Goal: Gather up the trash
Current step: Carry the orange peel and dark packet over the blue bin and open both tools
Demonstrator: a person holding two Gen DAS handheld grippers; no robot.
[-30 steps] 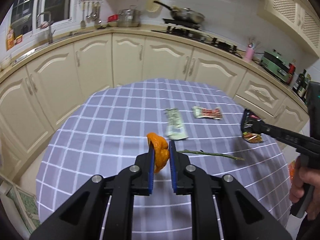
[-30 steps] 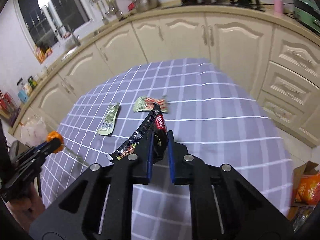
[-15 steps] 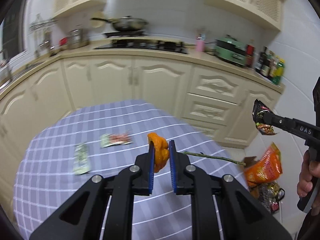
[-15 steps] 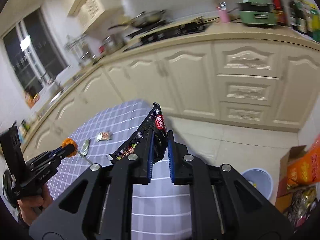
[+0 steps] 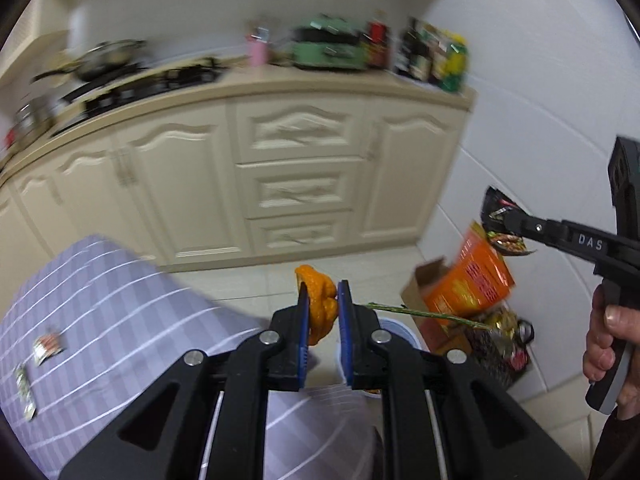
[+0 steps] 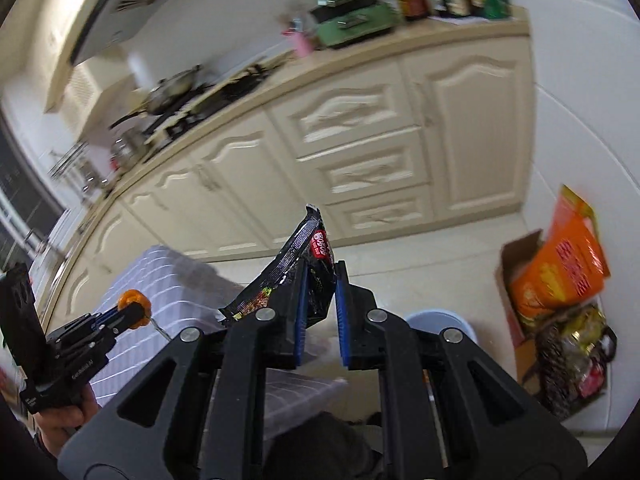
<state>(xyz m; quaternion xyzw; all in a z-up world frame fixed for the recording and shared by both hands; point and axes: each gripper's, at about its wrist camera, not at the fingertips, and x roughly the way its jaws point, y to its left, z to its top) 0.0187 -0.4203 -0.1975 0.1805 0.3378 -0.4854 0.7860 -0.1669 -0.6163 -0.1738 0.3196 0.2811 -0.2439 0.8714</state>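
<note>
My left gripper (image 5: 322, 300) is shut on an orange peel (image 5: 318, 304), with a thin green stem (image 5: 432, 315) sticking out to its right. It hangs past the table edge, above a pale blue bin (image 5: 396, 330) on the floor. My right gripper (image 6: 320, 284) is shut on a black snack wrapper (image 6: 310, 264) and is also above the bin (image 6: 440, 322). The right gripper and wrapper (image 5: 502, 220) show at the right of the left wrist view. Two wrappers (image 5: 48, 346) (image 5: 25, 390) lie on the checked tablecloth (image 5: 120, 320).
A cardboard box with orange packets (image 5: 476, 276) and dark bags (image 6: 572, 356) stands on the floor against the white wall at the right. Cream cabinets (image 5: 296, 184) run along the back, with bottles and appliances on the counter.
Both grippers swung right, away from the table, with their loads still held. The view went from the tabletop to the floor, bin and box by the wall.
</note>
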